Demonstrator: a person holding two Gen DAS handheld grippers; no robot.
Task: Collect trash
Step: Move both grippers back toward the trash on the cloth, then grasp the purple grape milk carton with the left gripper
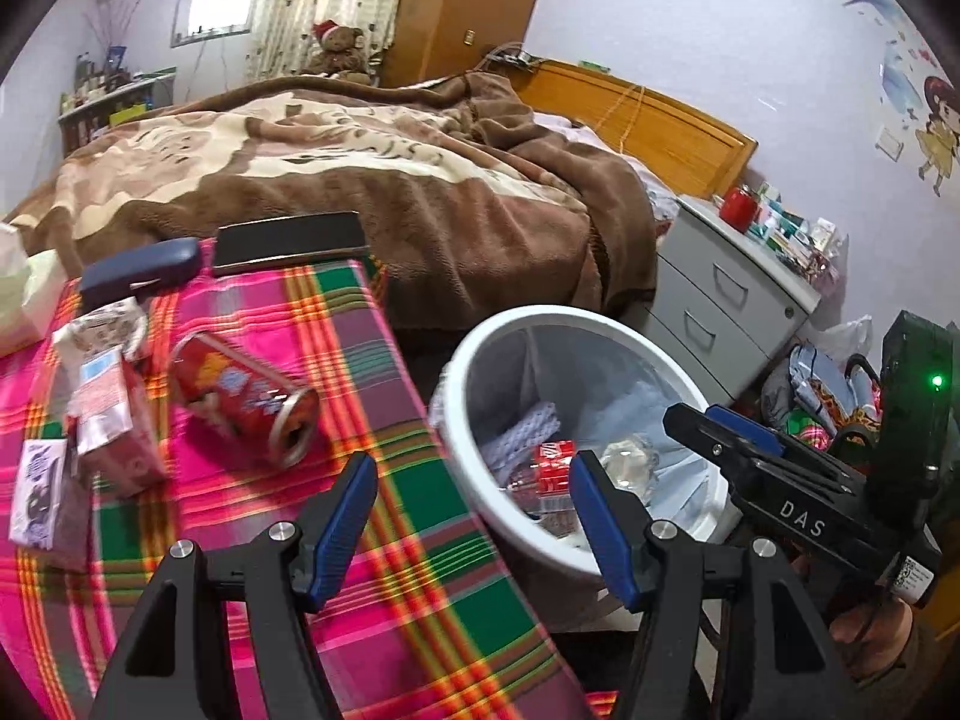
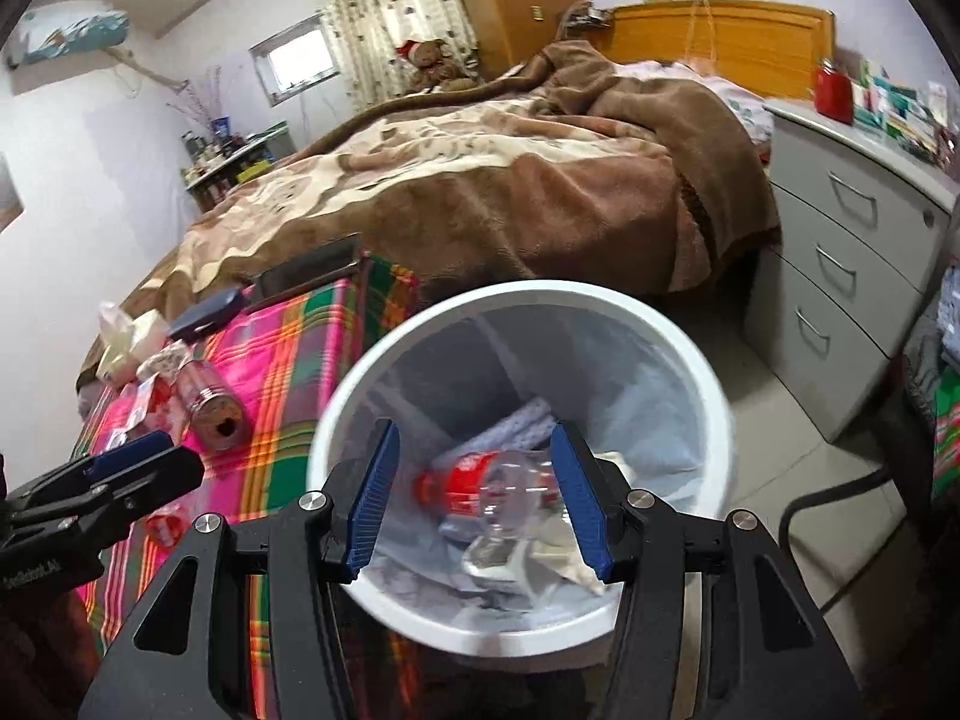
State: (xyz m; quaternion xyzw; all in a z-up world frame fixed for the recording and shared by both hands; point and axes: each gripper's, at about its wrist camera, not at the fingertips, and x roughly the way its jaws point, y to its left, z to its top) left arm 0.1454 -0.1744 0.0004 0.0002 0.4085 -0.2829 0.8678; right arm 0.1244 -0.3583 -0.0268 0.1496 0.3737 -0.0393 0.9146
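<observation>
Left wrist view: the left gripper is held wide apart and empty over the plaid tablecloth. A red can is seen lying on its side to the far left, next to a carton (pretty crumpled).

Right wrist view: the right gripper is spread wide, gripping nothing, above the white bin, where a clear bottle is seen inside.

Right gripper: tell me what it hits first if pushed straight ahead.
Probably the plastic bottle lying in the white bin; the open right gripper points into the bin's mouth, though depth is unclear.
</observation>
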